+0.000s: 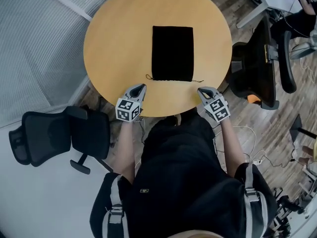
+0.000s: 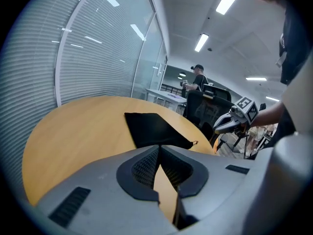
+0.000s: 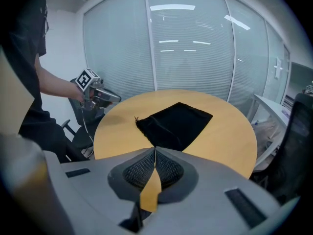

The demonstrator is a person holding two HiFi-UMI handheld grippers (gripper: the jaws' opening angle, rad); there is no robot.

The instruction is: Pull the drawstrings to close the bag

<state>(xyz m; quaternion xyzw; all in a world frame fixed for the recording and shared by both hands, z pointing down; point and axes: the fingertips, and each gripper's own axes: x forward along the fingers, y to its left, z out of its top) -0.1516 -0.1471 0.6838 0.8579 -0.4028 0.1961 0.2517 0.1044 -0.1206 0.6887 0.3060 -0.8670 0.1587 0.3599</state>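
Black bag [image 1: 172, 53]: flat, mid round wooden table [image 1: 114, 33]; drawstrings [image 1: 198, 80] trail at its near edge. Left gripper [image 1: 142, 87], right gripper [image 1: 201, 90]: jaws clenched, empty, over the table's near rim, clear of the bag.

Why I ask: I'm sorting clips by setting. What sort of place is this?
Most likely an office meeting area: a round wooden table, a black swivel office chair and a glass wall with blinds.

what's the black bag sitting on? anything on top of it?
The flat black fabric drawstring bag lies on the round yellow wooden table; nothing on top. Its inside is hidden.
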